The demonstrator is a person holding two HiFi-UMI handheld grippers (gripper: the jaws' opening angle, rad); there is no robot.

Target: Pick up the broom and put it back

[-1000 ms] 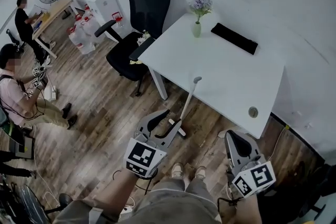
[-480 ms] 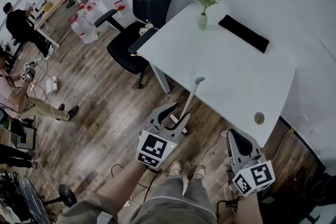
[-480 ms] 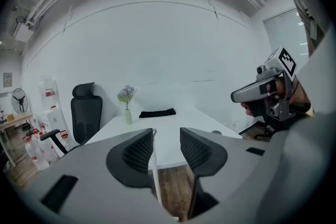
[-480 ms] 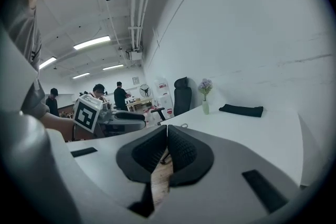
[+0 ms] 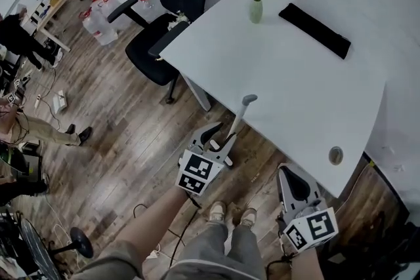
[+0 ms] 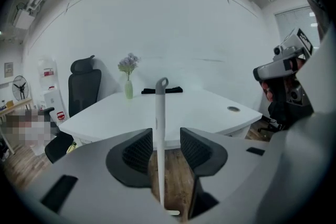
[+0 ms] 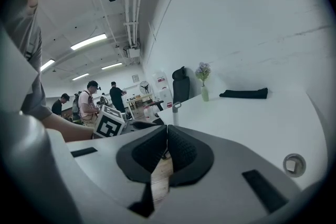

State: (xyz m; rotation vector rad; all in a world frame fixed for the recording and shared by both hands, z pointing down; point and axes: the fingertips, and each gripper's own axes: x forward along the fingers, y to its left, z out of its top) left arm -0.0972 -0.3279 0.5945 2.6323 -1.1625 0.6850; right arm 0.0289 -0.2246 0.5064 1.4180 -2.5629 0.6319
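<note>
Left tongs (image 6: 167,149) gaping wide around white broom handle (image 6: 160,113), handle leaning against near edge of bench (image 5: 295,75); right tongs (image 7: 167,147) sitting closed, empty.

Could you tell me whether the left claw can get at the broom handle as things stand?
Probably yes: the broom handle stands between the open jaws of the left claw, and nothing blocks it.

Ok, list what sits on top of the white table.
A vase of flowers, a flat black item and a round cable port. The broom handle hides a sliver of the table's near edge.
</note>
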